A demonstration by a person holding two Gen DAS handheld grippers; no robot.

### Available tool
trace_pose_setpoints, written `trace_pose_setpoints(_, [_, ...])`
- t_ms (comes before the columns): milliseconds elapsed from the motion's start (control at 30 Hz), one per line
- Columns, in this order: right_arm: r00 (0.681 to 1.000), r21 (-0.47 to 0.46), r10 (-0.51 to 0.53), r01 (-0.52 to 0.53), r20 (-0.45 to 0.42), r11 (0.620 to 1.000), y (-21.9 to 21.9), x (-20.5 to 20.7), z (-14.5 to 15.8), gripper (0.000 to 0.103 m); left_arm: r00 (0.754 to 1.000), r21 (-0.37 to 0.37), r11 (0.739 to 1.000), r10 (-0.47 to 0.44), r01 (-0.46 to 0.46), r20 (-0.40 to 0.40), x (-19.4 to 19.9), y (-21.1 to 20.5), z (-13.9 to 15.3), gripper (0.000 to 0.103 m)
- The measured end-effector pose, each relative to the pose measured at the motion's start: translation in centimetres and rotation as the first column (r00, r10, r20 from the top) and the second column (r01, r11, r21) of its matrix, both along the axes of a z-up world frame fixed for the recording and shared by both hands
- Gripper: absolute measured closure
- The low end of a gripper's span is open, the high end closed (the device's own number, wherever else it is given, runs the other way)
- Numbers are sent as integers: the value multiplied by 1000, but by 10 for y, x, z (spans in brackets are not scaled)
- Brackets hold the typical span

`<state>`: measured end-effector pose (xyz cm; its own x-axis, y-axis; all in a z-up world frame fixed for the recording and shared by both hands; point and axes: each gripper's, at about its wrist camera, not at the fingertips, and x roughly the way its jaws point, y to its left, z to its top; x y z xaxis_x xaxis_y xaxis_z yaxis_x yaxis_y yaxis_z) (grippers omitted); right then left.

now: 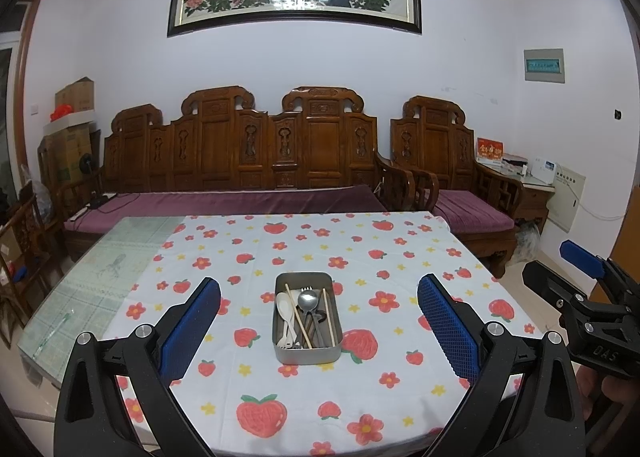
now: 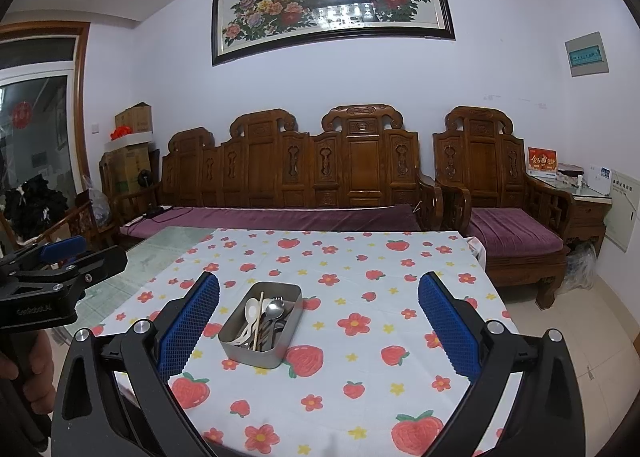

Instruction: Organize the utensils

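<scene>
A metal tray [image 1: 307,355] stands on the strawberry-print tablecloth [image 1: 360,257] and holds white plastic spoons [image 1: 285,311], a steel spoon [image 1: 307,300], a fork, dark utensils and wooden chopsticks [image 1: 298,317]. My left gripper [image 1: 319,331] is open and empty, held above the near side of the table, in line with the tray. My right gripper [image 2: 319,331] is open and empty, with the tray [image 2: 256,353] a little to its left. The right gripper also shows at the right edge of the left wrist view [image 1: 588,289].
The table's left part is bare glass [image 1: 88,289] beyond the cloth. A carved wooden sofa [image 1: 240,161] with purple cushions stands behind the table, an armchair [image 1: 452,177] to its right. Cardboard boxes [image 1: 72,129] are stacked at far left.
</scene>
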<state>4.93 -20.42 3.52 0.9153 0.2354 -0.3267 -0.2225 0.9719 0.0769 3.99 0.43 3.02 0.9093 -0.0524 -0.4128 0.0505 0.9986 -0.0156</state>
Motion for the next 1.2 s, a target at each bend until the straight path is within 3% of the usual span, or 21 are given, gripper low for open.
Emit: trace_pose_setpoints(1200, [1000, 1, 0, 0, -1, 1000, 0, -1, 0, 3, 1000, 3, 1000, 1, -1, 1, -1, -1, -1, 8])
